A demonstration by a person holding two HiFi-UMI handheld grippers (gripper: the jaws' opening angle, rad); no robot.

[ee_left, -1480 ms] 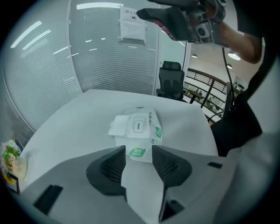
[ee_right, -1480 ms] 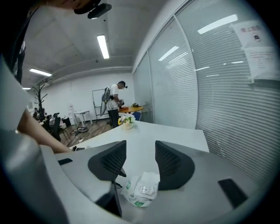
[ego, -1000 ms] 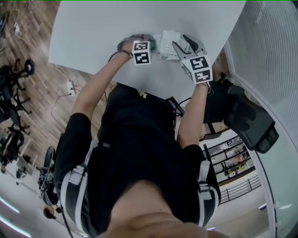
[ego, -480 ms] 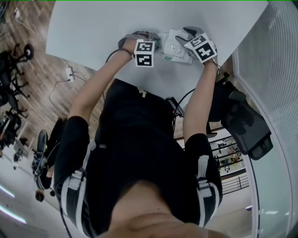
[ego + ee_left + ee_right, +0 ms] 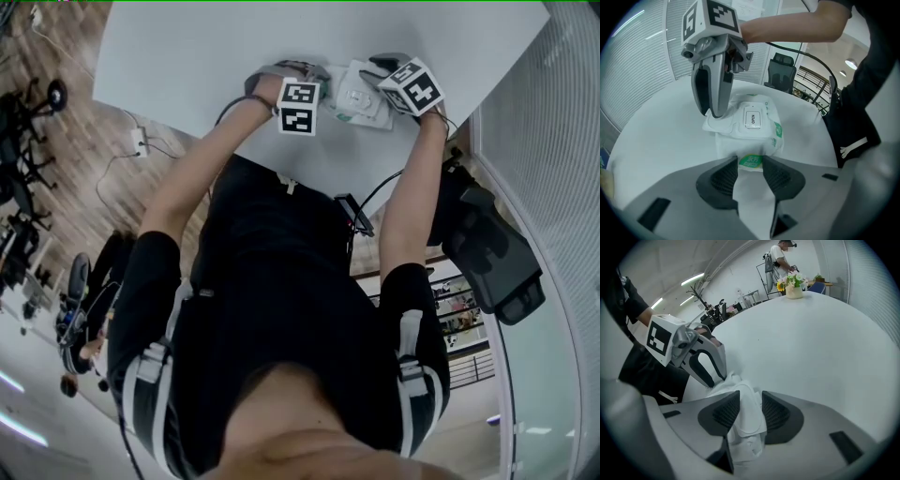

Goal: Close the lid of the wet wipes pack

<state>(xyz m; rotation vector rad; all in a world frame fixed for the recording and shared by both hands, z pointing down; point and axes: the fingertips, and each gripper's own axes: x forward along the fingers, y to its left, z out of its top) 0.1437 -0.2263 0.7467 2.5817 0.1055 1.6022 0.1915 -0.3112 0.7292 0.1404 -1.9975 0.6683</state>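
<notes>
Left gripper view: nearest, the left gripper (image 5: 750,165) pinches the near end of the wet wipes pack (image 5: 754,133), its two ribbed pads pressed on either side of a green label (image 5: 751,161). The pack is white, soft and wrinkled, with green marks down its right side. On its top face the rectangular lid (image 5: 753,120), printed OPEN, lies flat. The pack rests on the white desk (image 5: 656,140).

At the pack's far left corner the right gripper (image 5: 712,112) comes down steeply, its tips on the crumpled edge. In the right gripper view its jaws have just been closing, and white pack material fills the gap from pad to pad, so it grips that edge.

In the head view the pack sits between the two grippers, close to the desk edge nearest the person and towards the right corner. To the left of the pack the desk lies bare, and it stays bare beyond it. In the right gripper view the surface runs wide and open up to a pot of flowers (image 5: 793,286) near the far rim.

Past the curved desk edge behind the pack stands a black office chair (image 5: 783,70). Slatted blinds (image 5: 642,56) close off the left side. Farthest off, in the right gripper view, a person (image 5: 780,258) stands beyond the flowers.
</notes>
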